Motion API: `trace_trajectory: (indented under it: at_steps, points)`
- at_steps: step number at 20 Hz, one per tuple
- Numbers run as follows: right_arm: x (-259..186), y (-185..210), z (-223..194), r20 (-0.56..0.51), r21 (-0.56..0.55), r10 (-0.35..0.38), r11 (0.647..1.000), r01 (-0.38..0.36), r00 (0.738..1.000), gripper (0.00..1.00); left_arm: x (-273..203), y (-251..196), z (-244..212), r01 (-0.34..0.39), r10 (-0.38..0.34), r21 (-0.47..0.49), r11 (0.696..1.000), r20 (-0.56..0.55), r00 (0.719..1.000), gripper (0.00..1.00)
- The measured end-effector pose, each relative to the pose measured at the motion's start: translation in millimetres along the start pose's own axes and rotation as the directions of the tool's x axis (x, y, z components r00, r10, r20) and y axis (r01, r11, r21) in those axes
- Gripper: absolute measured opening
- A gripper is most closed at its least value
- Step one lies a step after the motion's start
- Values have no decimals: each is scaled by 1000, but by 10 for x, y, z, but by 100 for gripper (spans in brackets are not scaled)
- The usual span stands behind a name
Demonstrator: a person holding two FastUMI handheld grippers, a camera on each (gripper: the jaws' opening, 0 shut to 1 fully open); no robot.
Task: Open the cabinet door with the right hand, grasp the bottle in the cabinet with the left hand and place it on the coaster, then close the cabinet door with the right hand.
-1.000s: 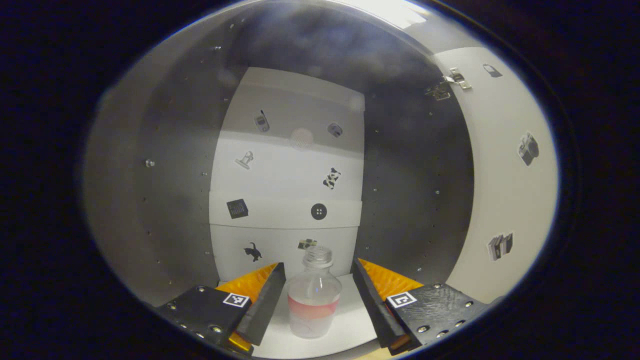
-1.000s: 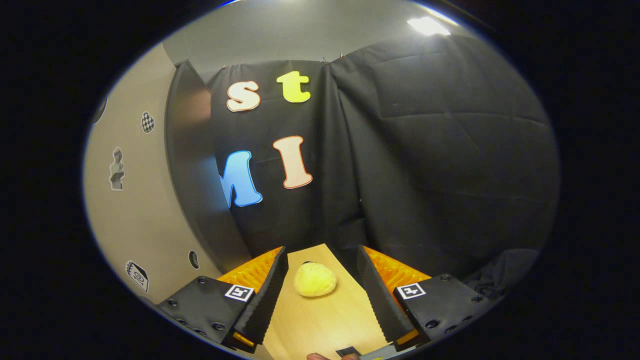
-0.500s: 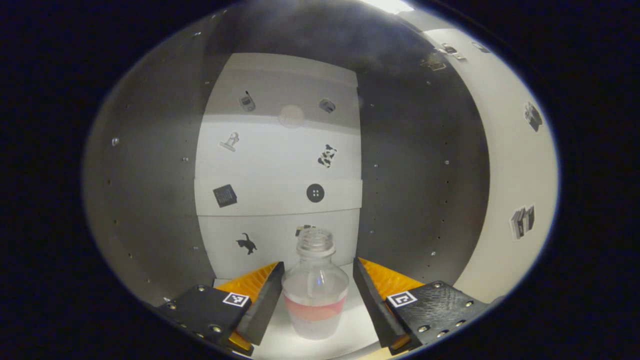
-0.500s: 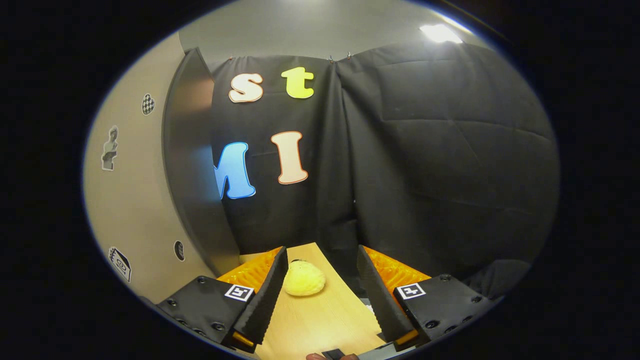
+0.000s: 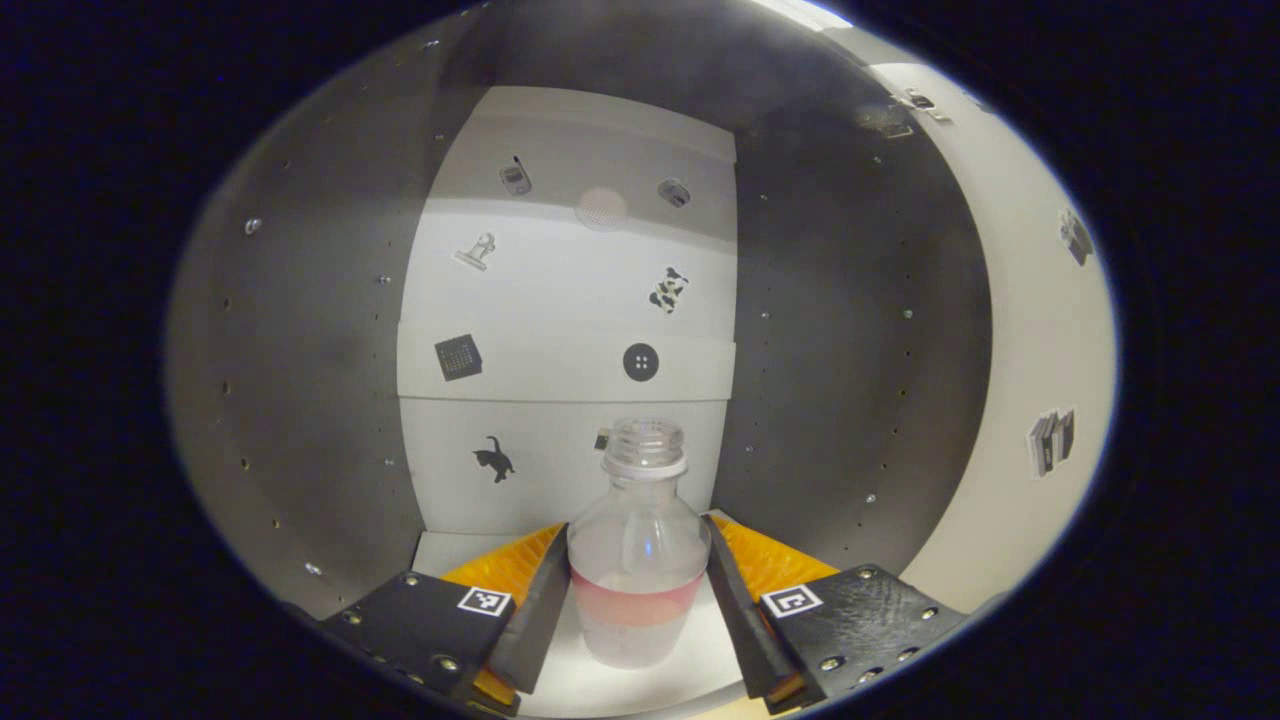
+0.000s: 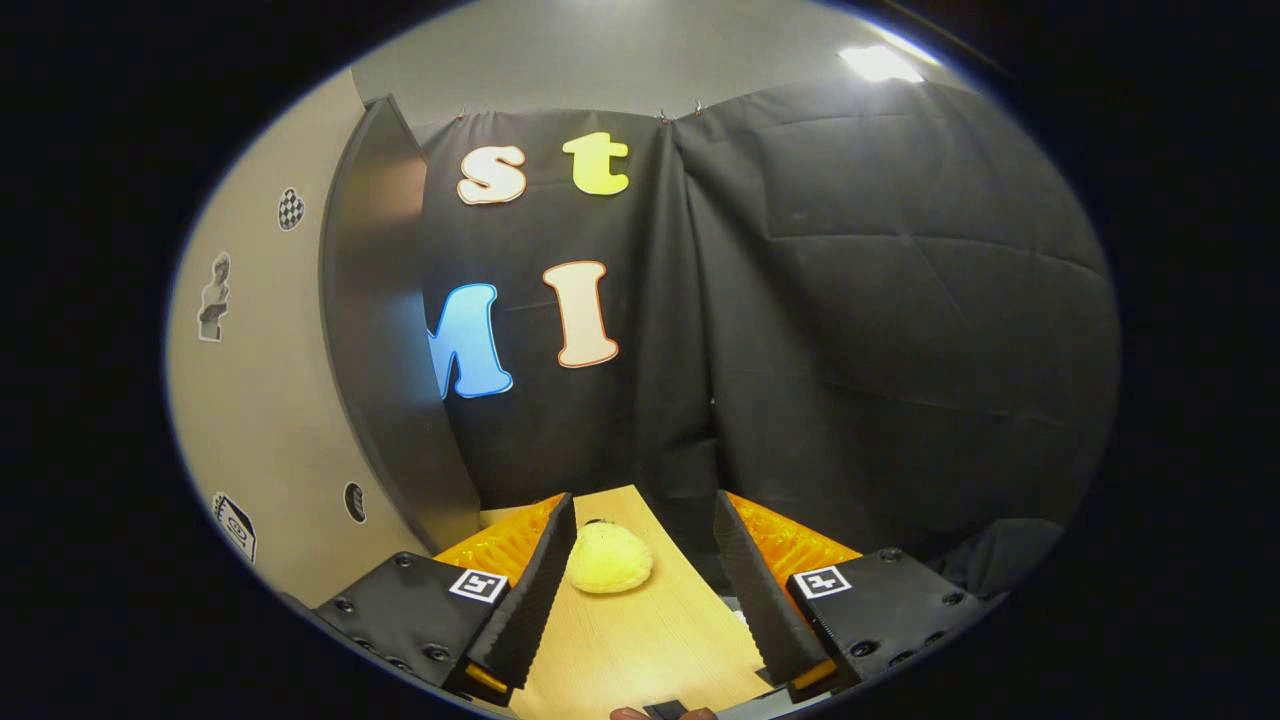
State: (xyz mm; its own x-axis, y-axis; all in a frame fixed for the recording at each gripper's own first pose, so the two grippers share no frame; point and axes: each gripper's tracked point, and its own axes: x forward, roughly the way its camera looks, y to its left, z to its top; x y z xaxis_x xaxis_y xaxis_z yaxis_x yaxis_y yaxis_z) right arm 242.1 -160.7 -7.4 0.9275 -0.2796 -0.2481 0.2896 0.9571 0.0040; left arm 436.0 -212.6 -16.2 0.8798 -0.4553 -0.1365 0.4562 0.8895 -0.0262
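In the left gripper view, the left hand-held gripper is reaching into the open cabinet, and the clear plastic bottle is standing upright at the bottom centre of the frame on the white cabinet floor, right between the two fingers. The fingers are sitting against the bottle's shoulders on both sides, apparently just touching, though whether they are pressing firmly I cannot tell. To grasp well, the squeeze should be landing level on the body above the pink band, gently, since the thin capless bottle will likely dent, then lifting straight up. In the right gripper view, the right hand-held gripper is waiting wide open and empty over the wooden table, a yellow plush toy lying beyond its fingertips, the open cabinet door standing at left of the frame.
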Motion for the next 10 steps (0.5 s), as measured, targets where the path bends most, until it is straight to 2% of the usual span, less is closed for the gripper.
trace_trajectory:
  at_steps: [4, 7, 10]
  points:
    - [96, -14, -9, 3, -14, 18, 1000, -18, 1000, 88, -121, -51, 34, -21, 20, 20, 1000, 17, 1000, 73]
    - [172, 28, -1, 4, -10, 57, 998, -57, 998, 88, -244, -111, 76, -25, 25, 4, 1000, 24, 999, 73]
    - [242, -58, 137, 62, -18, 57, 998, -56, 996, 88, -433, -138, 138, -43, 42, 18, 999, 43, 998, 73]
